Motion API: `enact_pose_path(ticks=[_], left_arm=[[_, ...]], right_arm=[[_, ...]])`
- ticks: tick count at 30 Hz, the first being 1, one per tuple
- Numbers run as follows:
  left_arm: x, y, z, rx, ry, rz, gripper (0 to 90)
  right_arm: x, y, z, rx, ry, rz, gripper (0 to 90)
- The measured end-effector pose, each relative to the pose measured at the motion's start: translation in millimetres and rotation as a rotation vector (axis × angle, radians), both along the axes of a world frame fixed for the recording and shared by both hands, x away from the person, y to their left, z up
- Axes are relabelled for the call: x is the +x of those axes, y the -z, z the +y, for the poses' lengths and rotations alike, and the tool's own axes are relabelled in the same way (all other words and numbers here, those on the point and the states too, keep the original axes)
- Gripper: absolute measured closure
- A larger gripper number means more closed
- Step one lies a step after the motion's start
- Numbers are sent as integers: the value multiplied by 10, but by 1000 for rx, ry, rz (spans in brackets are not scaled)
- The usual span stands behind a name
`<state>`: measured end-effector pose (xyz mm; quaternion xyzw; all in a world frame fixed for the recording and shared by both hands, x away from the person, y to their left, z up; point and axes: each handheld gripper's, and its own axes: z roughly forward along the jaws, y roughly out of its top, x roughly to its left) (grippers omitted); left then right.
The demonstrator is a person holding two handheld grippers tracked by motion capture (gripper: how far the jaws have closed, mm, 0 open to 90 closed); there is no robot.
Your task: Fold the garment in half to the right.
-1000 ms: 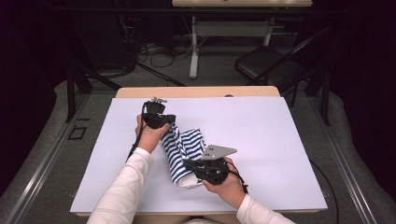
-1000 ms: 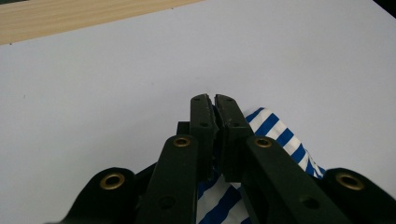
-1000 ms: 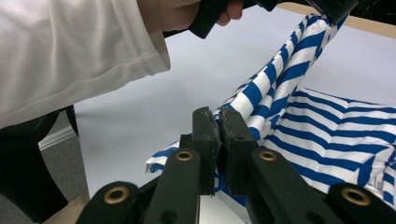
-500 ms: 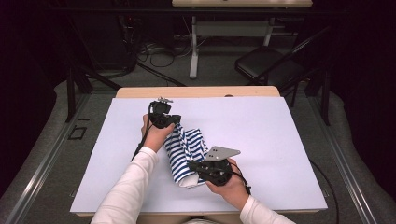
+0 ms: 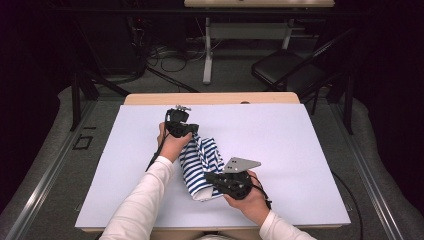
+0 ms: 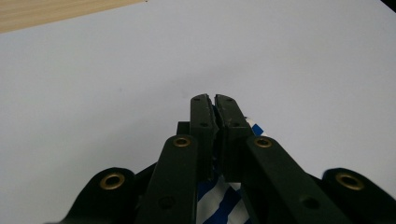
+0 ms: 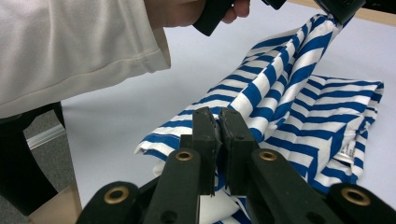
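Note:
A blue-and-white striped cloth (image 5: 202, 165) lies bunched on the white table cover (image 5: 300, 145), held at both ends. My left gripper (image 5: 190, 133) is shut on its far corner, and in the left gripper view the striped cloth (image 6: 219, 198) shows beneath the closed left gripper (image 6: 214, 100). My right gripper (image 5: 209, 180) is shut on the near edge. In the right gripper view the cloth (image 7: 299, 112) stretches from the closed right gripper (image 7: 218, 116) up to the other gripper at the top right, with a white sleeve (image 7: 70, 46) at the left.
The white cover spreads over a wooden table (image 5: 210, 98). A folding chair (image 5: 285, 75), table legs and cables (image 5: 165, 52) stand on the floor beyond the far edge. The table's near edge lies close to my right hand.
The left hand has shifted a little to the right with the cloth's far corner, bunching the cloth tighter. The right hand has hardly moved.

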<state>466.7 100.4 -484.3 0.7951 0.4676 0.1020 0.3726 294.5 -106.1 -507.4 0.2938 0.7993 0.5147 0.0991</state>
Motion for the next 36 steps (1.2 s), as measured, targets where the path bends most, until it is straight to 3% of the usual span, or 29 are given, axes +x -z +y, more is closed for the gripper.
enact_pose_path(ticks=[36], left_arm=[[111,323,-313,41,39,68,865]], right_arm=[[-14,214,-146,-51,40,57,857]])
